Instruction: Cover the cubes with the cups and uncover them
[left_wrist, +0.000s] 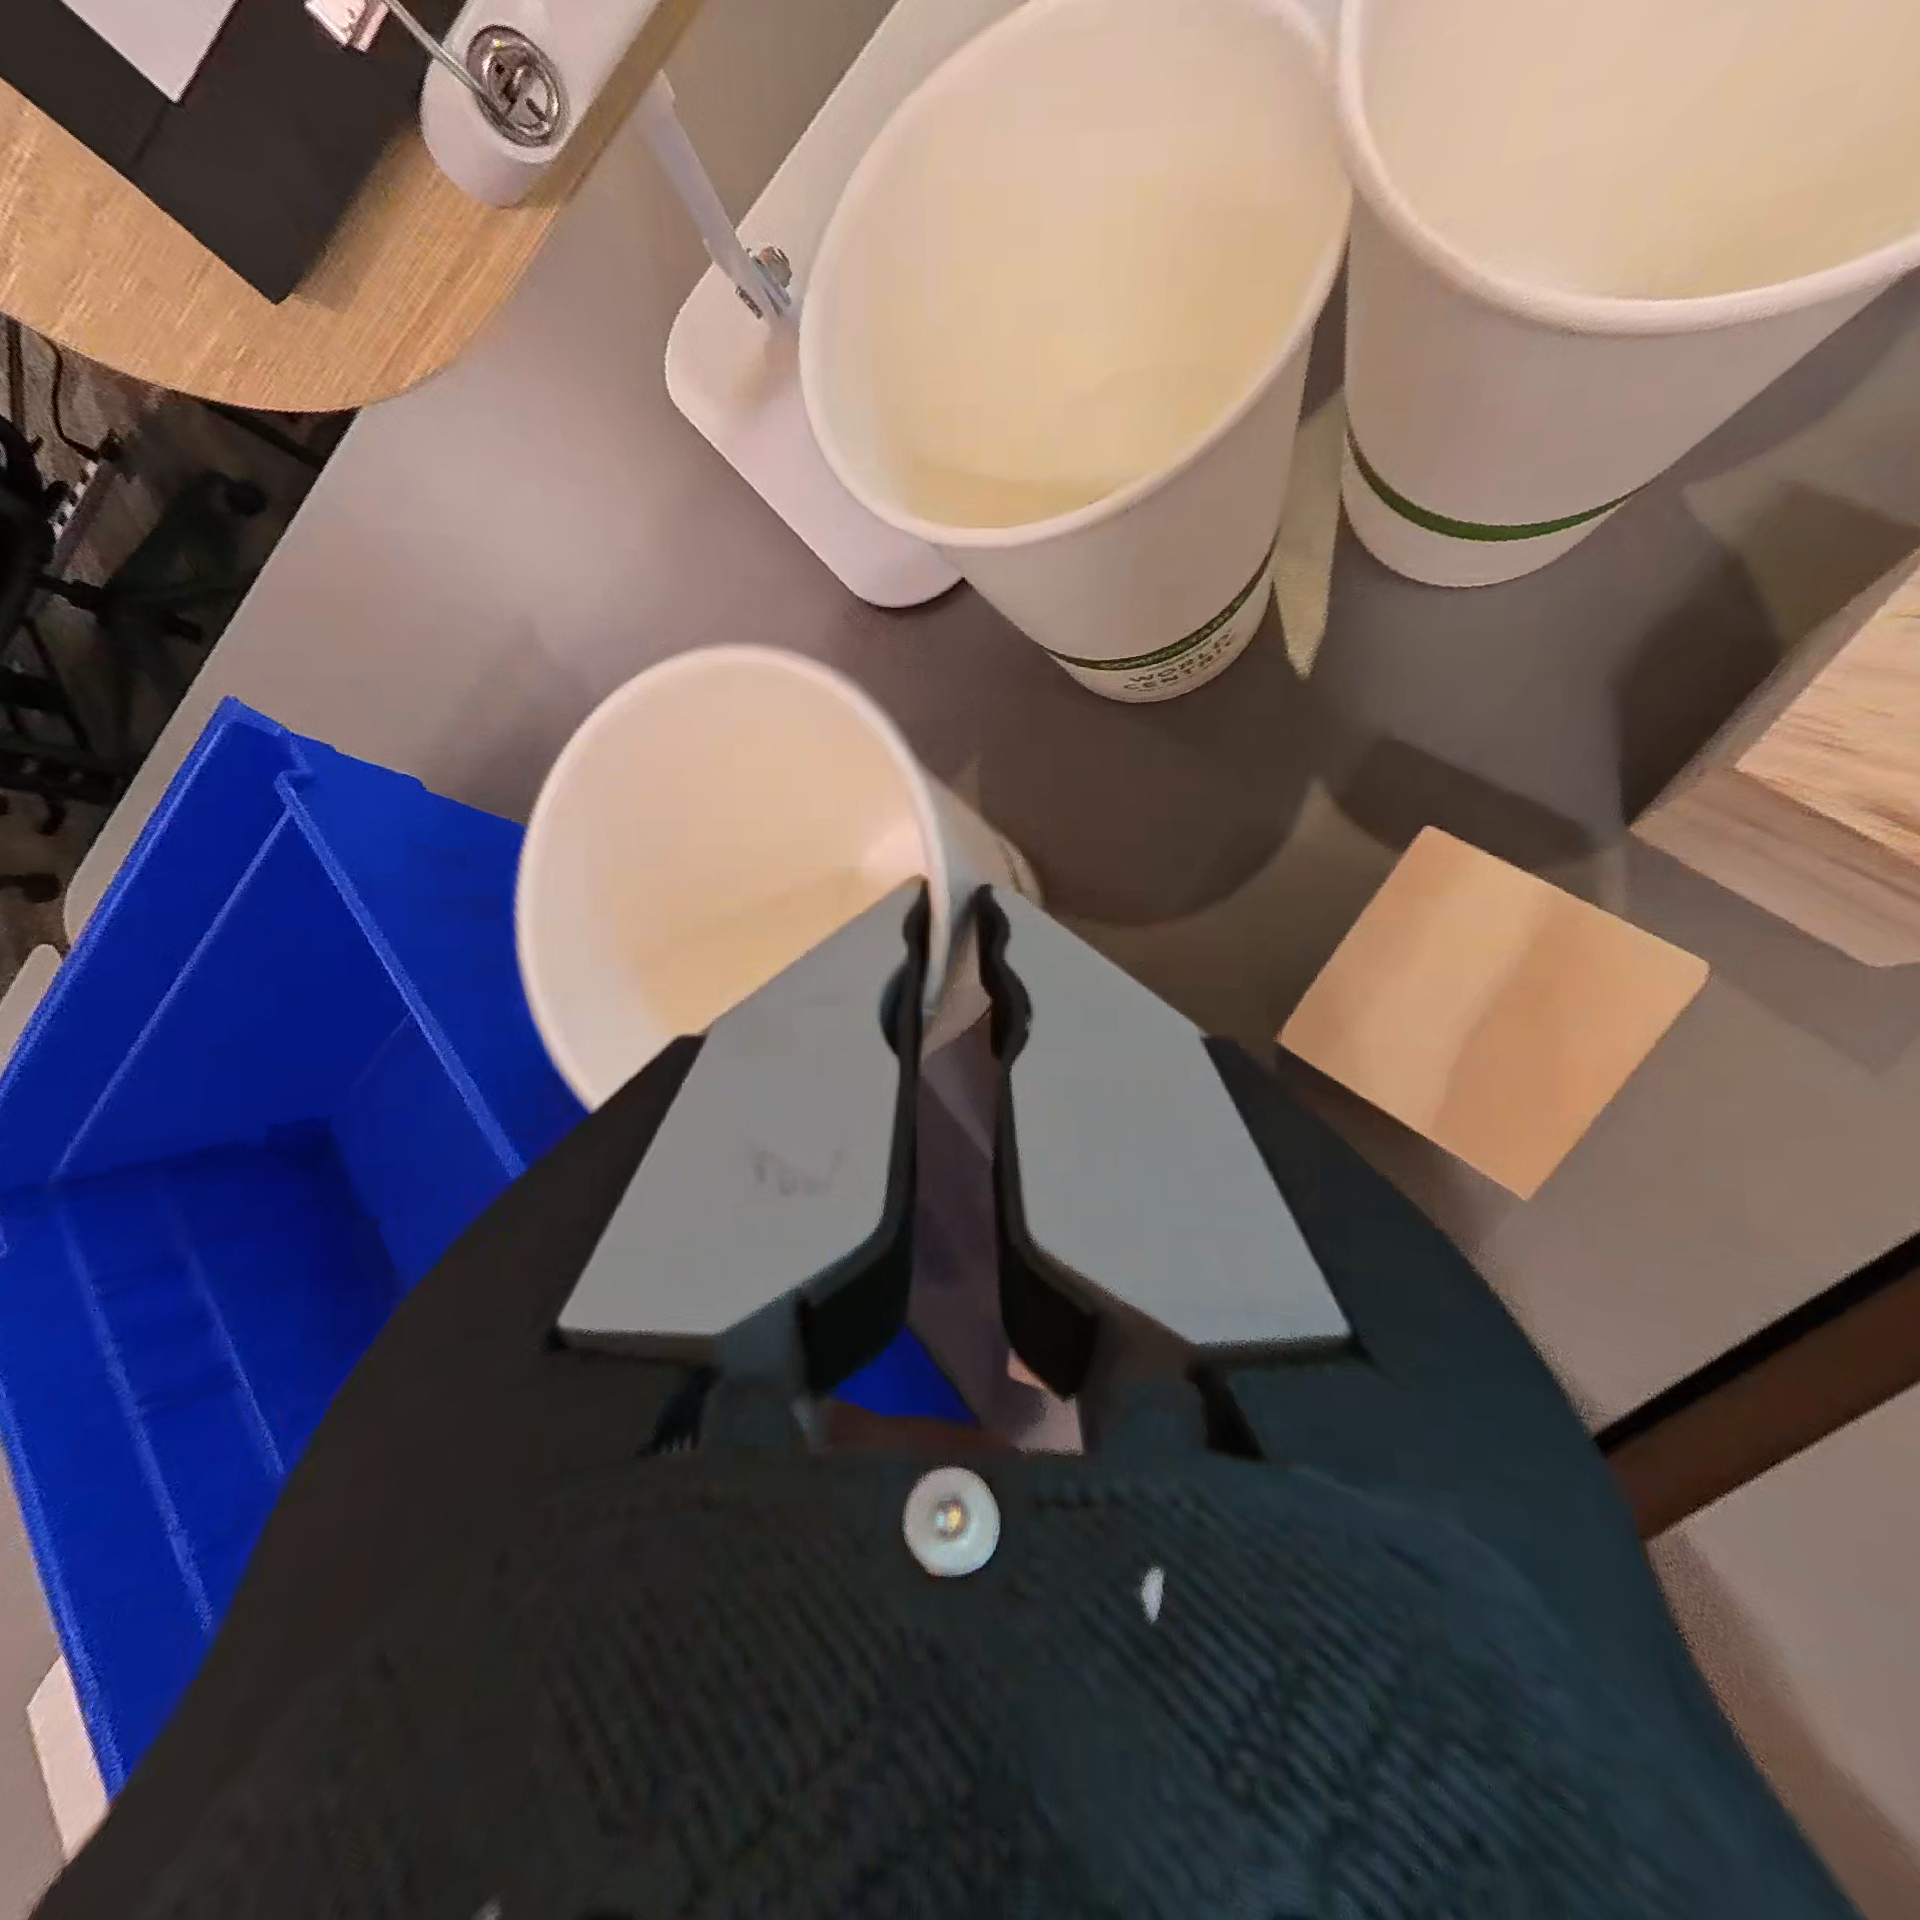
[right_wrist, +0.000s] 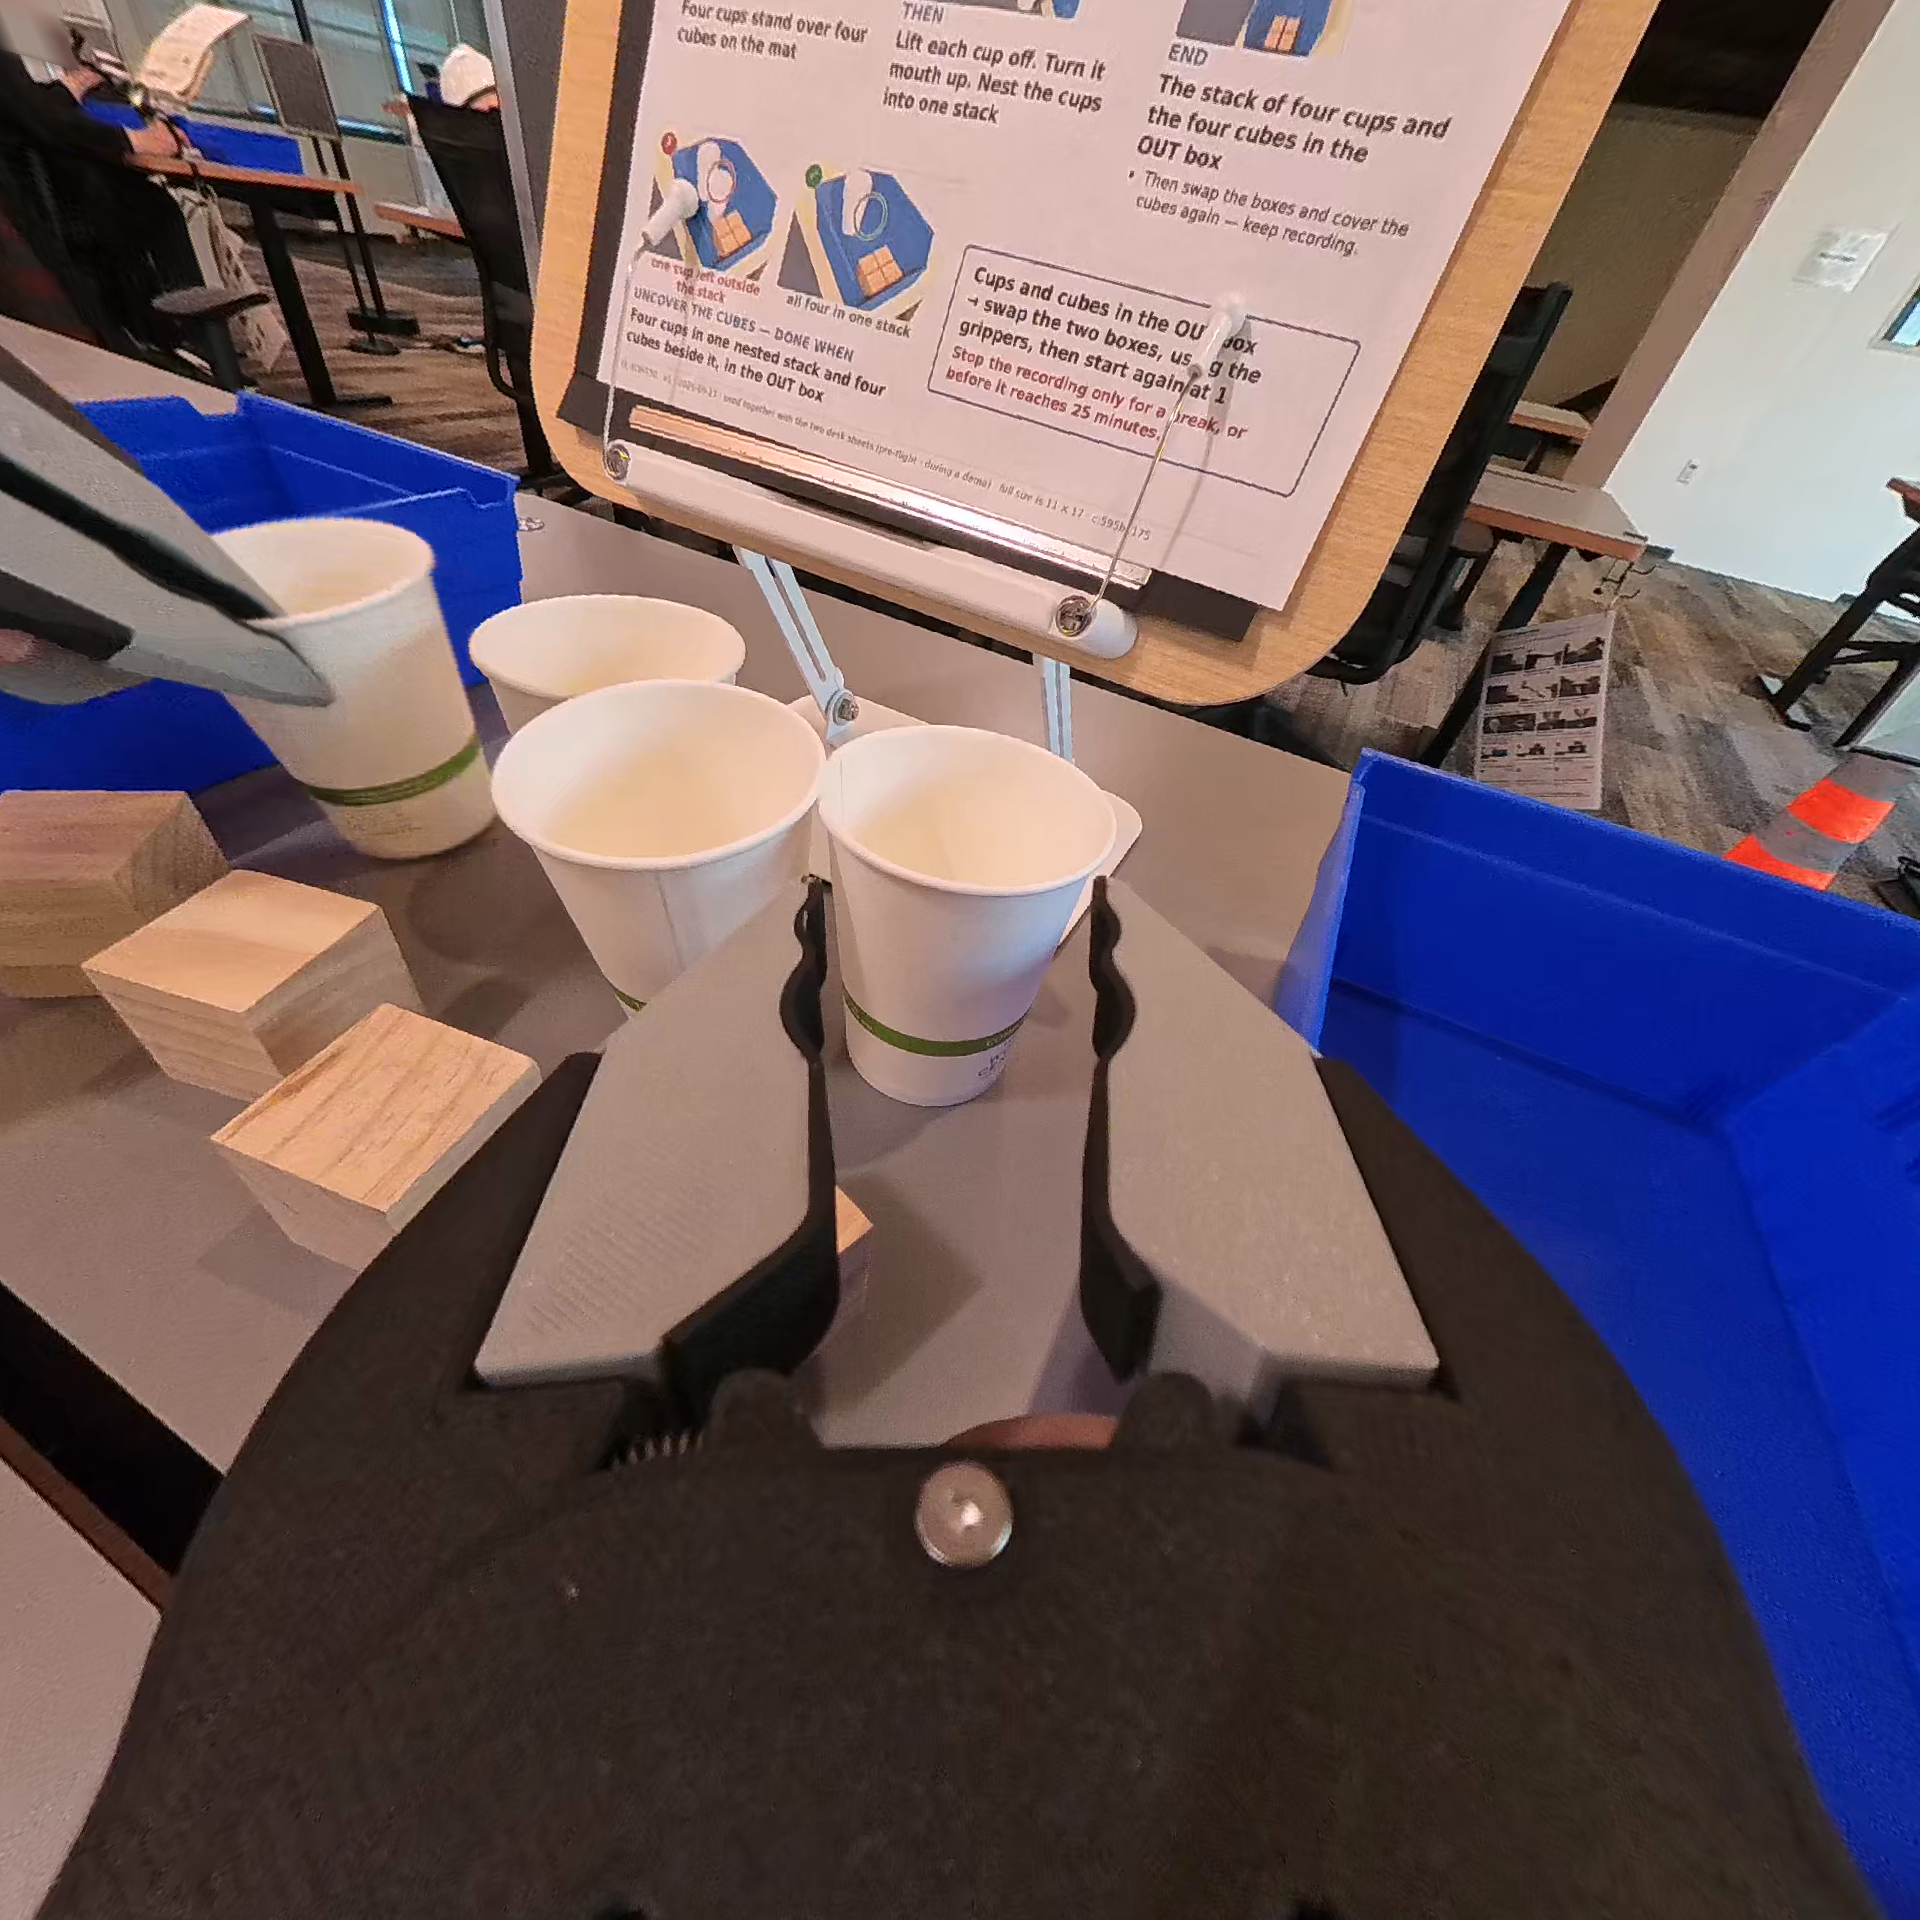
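Several white paper cups with green bands stand mouth up on the grey mat (right_wrist: 935, 1174). My left gripper (left_wrist: 954, 920) is shut on the rim of one cup (left_wrist: 717, 862), which is tilted beside the left blue bin; this gripper (right_wrist: 296, 655) and its cup (right_wrist: 384, 717) also show in the right wrist view. My right gripper (right_wrist: 956, 925) is open and empty, its fingers on either side of the nearest cup (right_wrist: 966, 831) without touching it. Two more cups (right_wrist: 655, 800) (right_wrist: 603, 644) stand behind it. Three wooden cubes (right_wrist: 374, 1122) (right_wrist: 239, 966) (right_wrist: 94, 862) lie uncovered on the left.
A blue bin (right_wrist: 1610, 1039) stands at the right and another (left_wrist: 208, 1039) at the left. A wooden board with an instruction sheet (right_wrist: 1039, 260) rises on a white stand (left_wrist: 748, 416) behind the cups. Part of another cube (right_wrist: 854, 1236) shows under my right gripper. Some 25 cm of space lies between my two pairs of fingers.
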